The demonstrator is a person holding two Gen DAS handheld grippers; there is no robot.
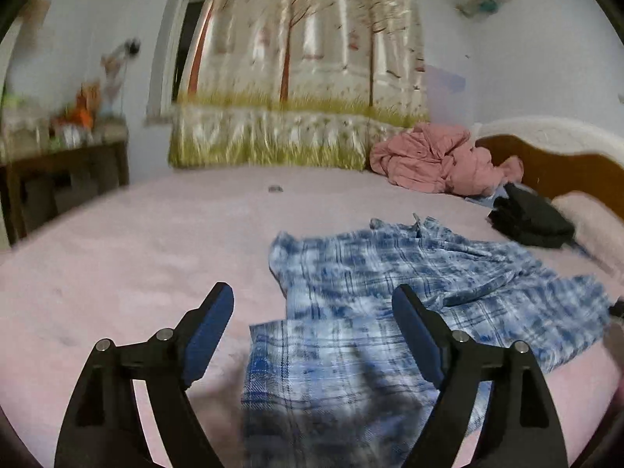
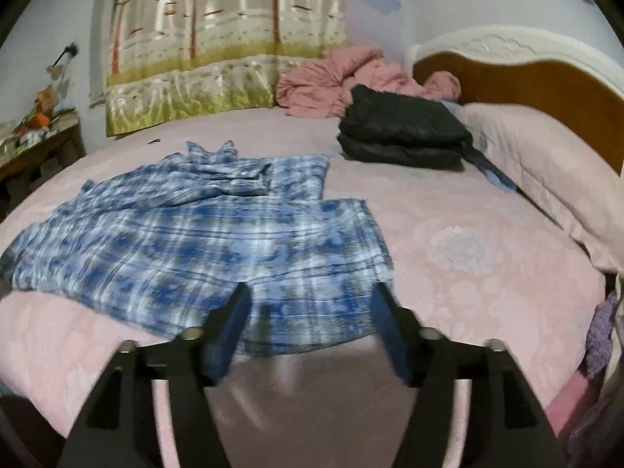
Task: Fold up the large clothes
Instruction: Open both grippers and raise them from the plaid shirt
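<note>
A soft, rumpled blue plaid shirt (image 2: 187, 234) sprawls across the pink textured bed (image 2: 487, 292); left gripper (image 1: 312, 308) and right gripper (image 2: 308, 304) both hang released, grasping nothing.

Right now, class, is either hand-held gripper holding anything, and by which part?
Nothing is held. Left hand-held gripper and right hand-held gripper are open above the shirt.

— Where can I pass on my left?
— Bare pink bedspread (image 1: 117, 257) lies wide there, left of the plaid shirt (image 1: 390, 292).
— And my right?
— Bare sheet beside the shirt (image 2: 187, 241), but the folded black garment (image 2: 401, 132), the pillow (image 2: 546, 179) and the headboard (image 2: 526, 78) block beyond.
</note>
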